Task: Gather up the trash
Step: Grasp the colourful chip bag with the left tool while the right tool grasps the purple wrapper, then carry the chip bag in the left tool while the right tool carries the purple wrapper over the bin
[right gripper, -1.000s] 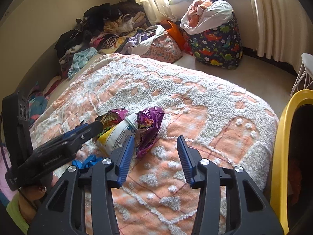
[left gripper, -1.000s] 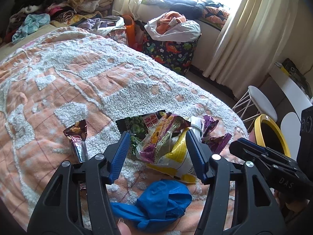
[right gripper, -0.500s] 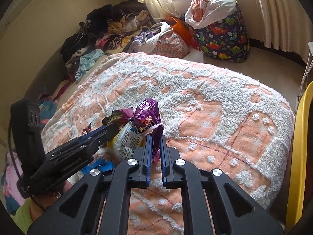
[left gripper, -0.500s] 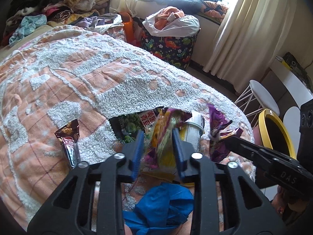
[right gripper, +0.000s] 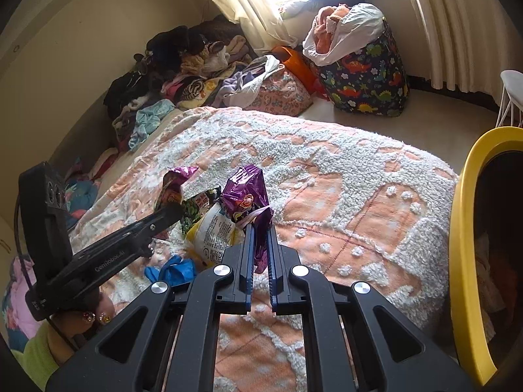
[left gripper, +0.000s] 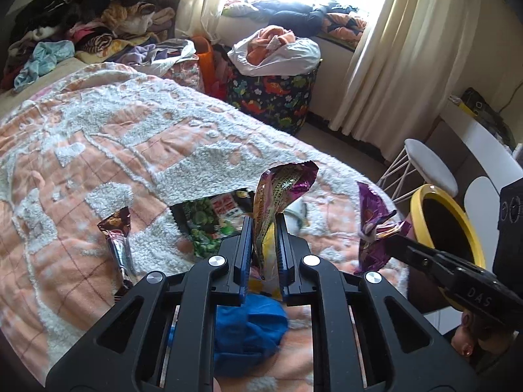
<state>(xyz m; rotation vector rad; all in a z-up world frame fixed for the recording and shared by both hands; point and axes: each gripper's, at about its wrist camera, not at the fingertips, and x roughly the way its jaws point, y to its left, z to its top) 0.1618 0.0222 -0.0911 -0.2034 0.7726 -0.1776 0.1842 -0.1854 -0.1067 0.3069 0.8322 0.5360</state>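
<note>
Left gripper: jaws nearly closed, pinched one crinkled purple-and-gold foil wrapper.
Right gripper: jaws clamped one shiny purple snack wrapper.
Bin: one yellow-rimmed round bin, frame right.

Home bedroom: bed w/ blanket, clothes pile, curtains.

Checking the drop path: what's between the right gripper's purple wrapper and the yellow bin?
In the right wrist view, only bare bedspread lies between the purple wrapper, clamped in the right gripper, and the yellow bin; no other trash there.
</note>
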